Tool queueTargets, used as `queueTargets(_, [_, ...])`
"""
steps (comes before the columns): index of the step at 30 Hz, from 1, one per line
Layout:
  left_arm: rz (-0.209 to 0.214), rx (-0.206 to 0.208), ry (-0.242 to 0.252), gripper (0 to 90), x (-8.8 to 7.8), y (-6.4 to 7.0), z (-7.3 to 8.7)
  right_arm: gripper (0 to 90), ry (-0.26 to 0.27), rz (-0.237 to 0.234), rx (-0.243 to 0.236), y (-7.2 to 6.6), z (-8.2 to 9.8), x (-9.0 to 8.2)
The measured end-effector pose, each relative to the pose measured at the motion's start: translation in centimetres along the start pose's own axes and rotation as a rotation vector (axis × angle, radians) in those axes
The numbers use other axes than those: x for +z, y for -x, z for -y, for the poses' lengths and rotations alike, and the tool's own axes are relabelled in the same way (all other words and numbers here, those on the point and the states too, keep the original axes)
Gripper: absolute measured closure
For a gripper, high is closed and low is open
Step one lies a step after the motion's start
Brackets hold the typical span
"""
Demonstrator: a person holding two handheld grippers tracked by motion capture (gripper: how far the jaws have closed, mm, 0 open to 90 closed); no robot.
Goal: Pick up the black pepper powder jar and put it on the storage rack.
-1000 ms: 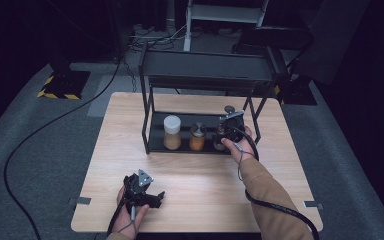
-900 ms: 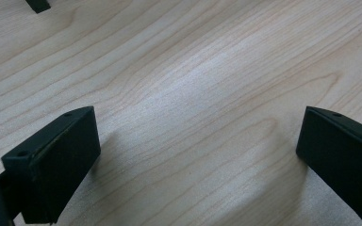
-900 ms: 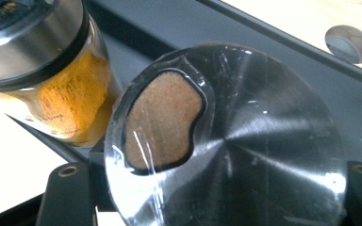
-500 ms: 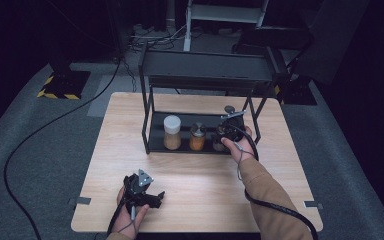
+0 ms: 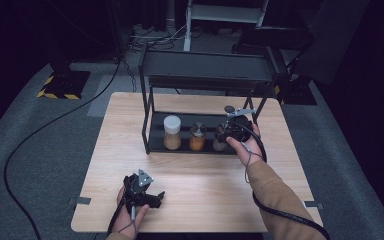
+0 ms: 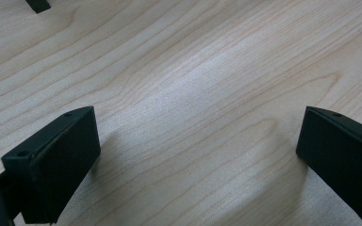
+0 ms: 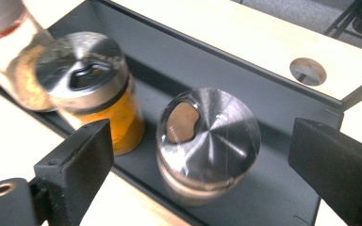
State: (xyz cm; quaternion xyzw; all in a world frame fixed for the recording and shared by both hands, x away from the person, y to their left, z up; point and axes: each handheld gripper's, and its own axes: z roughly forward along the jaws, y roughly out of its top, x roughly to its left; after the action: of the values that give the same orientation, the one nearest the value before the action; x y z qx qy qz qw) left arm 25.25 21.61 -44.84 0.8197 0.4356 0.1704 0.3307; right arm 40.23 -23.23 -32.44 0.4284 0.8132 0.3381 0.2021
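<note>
Right gripper (image 7: 202,155) spread wide over a metal-capped spice jar (image 7: 207,146) on the rack's lower shelf (image 7: 273,188).

The jar is short, of clear glass, with a brushed steel lid showing a brown shaker opening; it stands upright, free of both pads, as the jaws have just been opening. Beside it stands an orange-filled jar (image 7: 92,89), then a taller white-lidded jar (image 5: 172,132); all three share the black shelf tray. The shelf's rim lies close behind the jars. Left gripper (image 6: 195,155) rests with jaws apart over bare wooden table (image 6: 193,70), near the front edge, with nothing between them.
</note>
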Motion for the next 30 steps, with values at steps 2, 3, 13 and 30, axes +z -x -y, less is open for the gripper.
queueTargets(2, [0.0,0.0,0.0,0.1,0.0,0.0,0.0,7.1,0.007,-0.005,-0.012,-0.1,0.2,-0.6])
queueTargets(3, [0.0,0.002,0.0,0.1,0.0,0.0,0.0,7.1,0.012,-0.007,-0.017,-0.1,0.3,-1.0])
queueTargets(13, [0.0,0.0,0.0,0.1,0.0,0.0,0.0,7.1,0.035,-0.053,-0.057,-0.7,2.1,-3.8])
queueTargets(30, [-0.002,-0.003,0.001,0.1,0.0,0.1,0.0,7.6,0.045,-0.059,-0.111,-0.9,6.3,-6.5])
